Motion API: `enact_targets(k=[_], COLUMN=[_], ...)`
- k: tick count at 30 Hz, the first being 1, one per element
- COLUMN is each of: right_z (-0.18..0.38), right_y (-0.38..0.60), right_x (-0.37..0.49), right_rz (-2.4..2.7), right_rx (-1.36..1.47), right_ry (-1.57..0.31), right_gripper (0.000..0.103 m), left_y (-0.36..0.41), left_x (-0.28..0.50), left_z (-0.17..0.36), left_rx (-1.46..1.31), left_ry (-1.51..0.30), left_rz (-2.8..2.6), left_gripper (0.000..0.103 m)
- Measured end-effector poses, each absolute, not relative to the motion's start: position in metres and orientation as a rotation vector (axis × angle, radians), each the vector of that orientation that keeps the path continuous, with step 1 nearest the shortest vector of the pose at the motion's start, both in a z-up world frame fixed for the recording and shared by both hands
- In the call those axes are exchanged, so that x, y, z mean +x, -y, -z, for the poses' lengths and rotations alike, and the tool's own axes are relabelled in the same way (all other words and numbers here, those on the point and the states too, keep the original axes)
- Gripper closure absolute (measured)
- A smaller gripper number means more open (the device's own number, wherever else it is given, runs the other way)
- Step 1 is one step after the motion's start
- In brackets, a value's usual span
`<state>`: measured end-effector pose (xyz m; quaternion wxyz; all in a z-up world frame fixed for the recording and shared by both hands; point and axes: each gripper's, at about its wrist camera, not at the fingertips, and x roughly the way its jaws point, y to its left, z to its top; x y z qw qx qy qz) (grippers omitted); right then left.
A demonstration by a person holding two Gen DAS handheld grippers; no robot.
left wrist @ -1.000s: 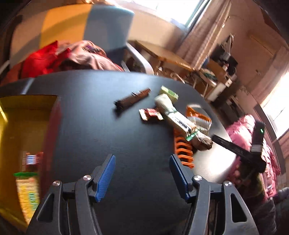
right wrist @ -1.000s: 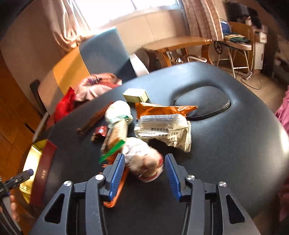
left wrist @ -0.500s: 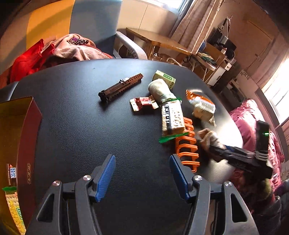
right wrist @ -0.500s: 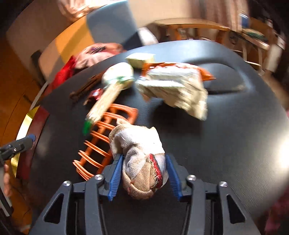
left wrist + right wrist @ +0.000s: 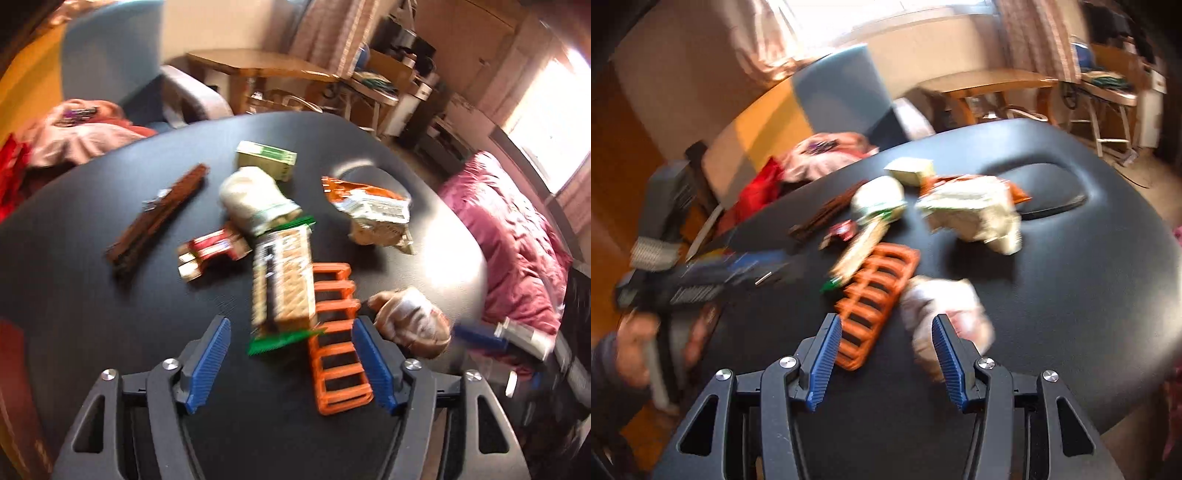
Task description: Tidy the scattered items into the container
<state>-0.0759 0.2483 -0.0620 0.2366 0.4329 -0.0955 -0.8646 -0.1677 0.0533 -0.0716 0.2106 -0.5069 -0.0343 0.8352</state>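
Observation:
Scattered items lie on a round black table [image 5: 92, 314]. My left gripper [image 5: 295, 365] is open just short of a green-ended cracker packet [image 5: 284, 284] that lies on an orange plastic rack [image 5: 338, 339]. A brown bar [image 5: 159, 218], a red wrapper [image 5: 210, 251], a white rolled glove [image 5: 255, 199], a green box [image 5: 267, 158] and a snack bag [image 5: 373, 214] lie beyond. My right gripper [image 5: 884, 362] is open, with a rolled work glove [image 5: 942, 314] by its right finger and the rack [image 5: 875, 299] ahead. The container's red edge [image 5: 11, 354] shows at far left.
A blue and yellow armchair [image 5: 827, 99] with red and pink clothes [image 5: 74, 133] stands behind the table. A wooden side table [image 5: 258, 70] is farther back. A pink quilted garment [image 5: 509, 236] lies off the table's right edge. An oval recess [image 5: 1049, 188] marks the tabletop.
My right gripper has opened and let go of the rolled work glove, which now lies on the table beside the rack. My left gripper has swung right, toward the cracker packet.

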Motion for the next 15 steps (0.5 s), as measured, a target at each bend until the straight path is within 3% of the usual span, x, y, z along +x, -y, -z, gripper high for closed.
enact_targets(k=[12,15], right_z=[0.101,0.105], right_y=[-0.212,-0.214], right_x=[-0.060,-0.063], right_rz=[2.267,2.277], right_rx=[1.253,1.270], right_ry=[0.293,0.302], right_gripper=[0.047,0.047], left_y=[-0.063,-0.061], left_x=[-0.216,-0.216], left_z=[0.108,0.116], left_rx=[-1.456,-1.469], left_ry=[0.110,0.119], left_rz=[-2.270,-2.272], left_gripper=[0.034,0.047])
